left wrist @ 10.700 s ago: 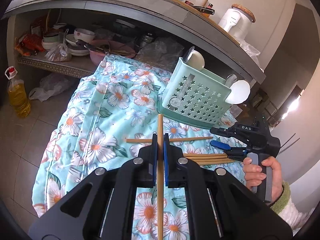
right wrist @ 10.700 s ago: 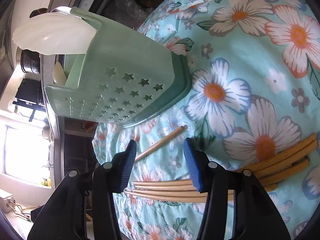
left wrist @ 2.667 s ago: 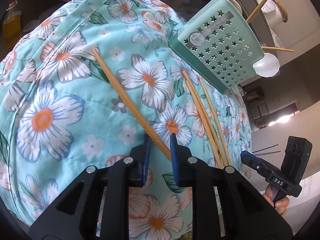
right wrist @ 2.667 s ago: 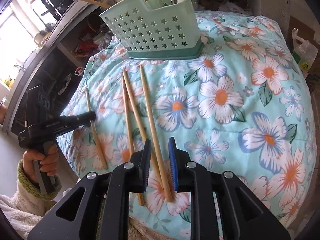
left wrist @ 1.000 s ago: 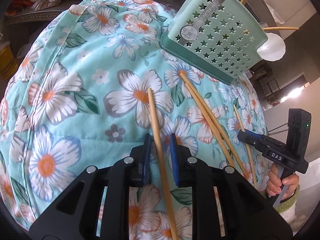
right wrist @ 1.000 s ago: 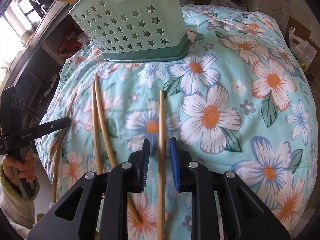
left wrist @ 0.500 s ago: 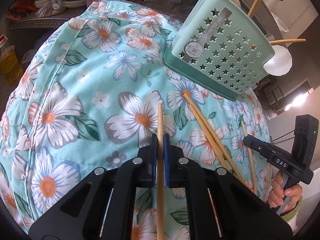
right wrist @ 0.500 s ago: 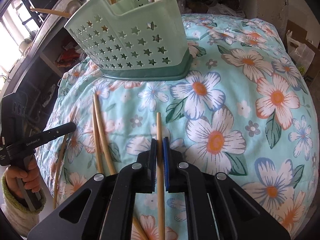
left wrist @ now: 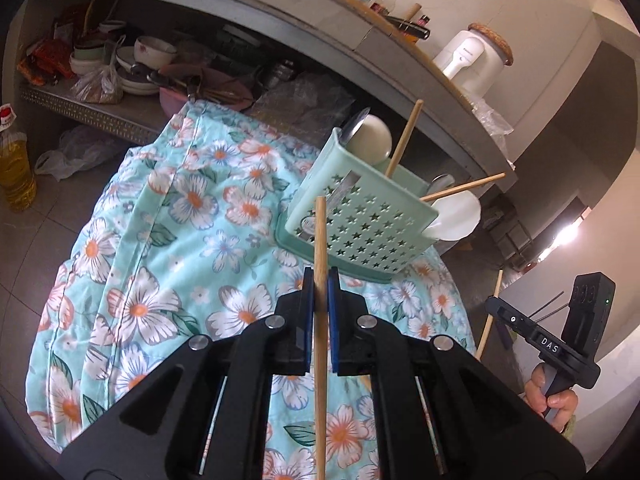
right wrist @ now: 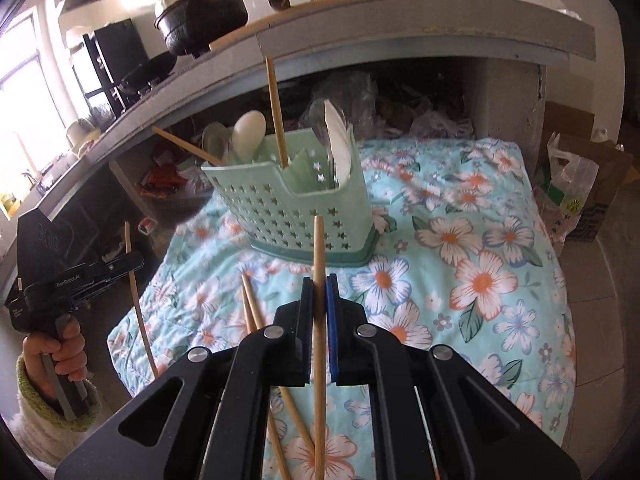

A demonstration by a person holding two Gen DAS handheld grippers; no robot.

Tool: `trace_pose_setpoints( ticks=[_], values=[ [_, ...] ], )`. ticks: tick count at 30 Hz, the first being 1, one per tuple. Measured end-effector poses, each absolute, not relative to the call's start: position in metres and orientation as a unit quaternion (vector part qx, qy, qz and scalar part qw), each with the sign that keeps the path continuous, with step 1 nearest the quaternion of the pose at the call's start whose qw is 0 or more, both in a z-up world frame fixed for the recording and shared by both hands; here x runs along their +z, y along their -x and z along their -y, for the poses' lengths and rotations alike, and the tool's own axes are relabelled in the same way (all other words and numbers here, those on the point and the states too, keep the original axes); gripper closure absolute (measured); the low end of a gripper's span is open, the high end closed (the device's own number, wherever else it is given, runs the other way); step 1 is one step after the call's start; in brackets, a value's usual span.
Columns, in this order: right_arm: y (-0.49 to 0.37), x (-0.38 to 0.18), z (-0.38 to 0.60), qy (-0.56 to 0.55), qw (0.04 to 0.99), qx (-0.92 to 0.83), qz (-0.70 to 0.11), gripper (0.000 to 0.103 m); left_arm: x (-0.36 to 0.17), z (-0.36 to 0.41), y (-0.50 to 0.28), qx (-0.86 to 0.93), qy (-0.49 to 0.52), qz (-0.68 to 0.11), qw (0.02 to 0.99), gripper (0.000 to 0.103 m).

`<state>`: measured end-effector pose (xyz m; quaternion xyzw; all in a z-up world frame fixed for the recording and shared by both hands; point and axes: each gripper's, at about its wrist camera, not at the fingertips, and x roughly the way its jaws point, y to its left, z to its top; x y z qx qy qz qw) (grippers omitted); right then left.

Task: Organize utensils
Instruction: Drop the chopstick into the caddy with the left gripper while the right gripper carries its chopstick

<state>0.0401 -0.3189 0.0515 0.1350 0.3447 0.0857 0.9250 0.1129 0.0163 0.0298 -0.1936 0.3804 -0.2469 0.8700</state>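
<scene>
A mint-green caddy [left wrist: 360,236] with star holes stands on a floral quilt [left wrist: 192,240]. It holds spoons and two wooden chopsticks [right wrist: 276,112]. My left gripper [left wrist: 319,280] is shut on a chopstick [left wrist: 320,236], held in the air in front of the caddy. My right gripper [right wrist: 319,288] is shut on another chopstick [right wrist: 318,248], also off the quilt and pointing at the caddy [right wrist: 280,208]. Each view shows the other gripper holding its stick: the right one [left wrist: 496,308] and the left one [right wrist: 132,260]. Two more chopsticks [right wrist: 252,308] lie on the quilt.
A grey counter [left wrist: 280,12] overhangs behind the caddy, with a shelf of bowls [left wrist: 140,64] beneath it. An oil bottle [left wrist: 14,168] stands on the floor at the left. A cardboard box with a plastic bag [right wrist: 580,184] sits right of the quilt.
Both grippers closed on their chopsticks, then rose off the quilt with them and tipped up, so the counter and shelf have come into view.
</scene>
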Motion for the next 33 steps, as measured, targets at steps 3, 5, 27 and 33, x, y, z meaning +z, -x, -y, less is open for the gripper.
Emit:
trace_pose_setpoints(
  ticks=[3,5,27,33],
  values=[
    [-0.029,0.067,0.327,-0.144,0.934,0.081,-0.318,0.096,0.043,-0.016,-0.108,-0.256,0.192,-0.367,0.874,0.098],
    [-0.024,0.074,0.331,-0.148,0.937,0.077,-0.306,0.096,0.051,-0.016,-0.105,-0.260,0.187,-0.360,0.876,0.098],
    [0.003,0.074,0.360,-0.187,0.940,0.075,-0.275,0.096,0.211,0.051,-0.110,-0.295,0.109,-0.171,0.934,0.098],
    [0.007,0.077,0.365,-0.190,0.941,0.080,-0.268,0.096,0.228,0.073,-0.131,-0.258,0.091,-0.117,0.955,0.098]
  ],
)
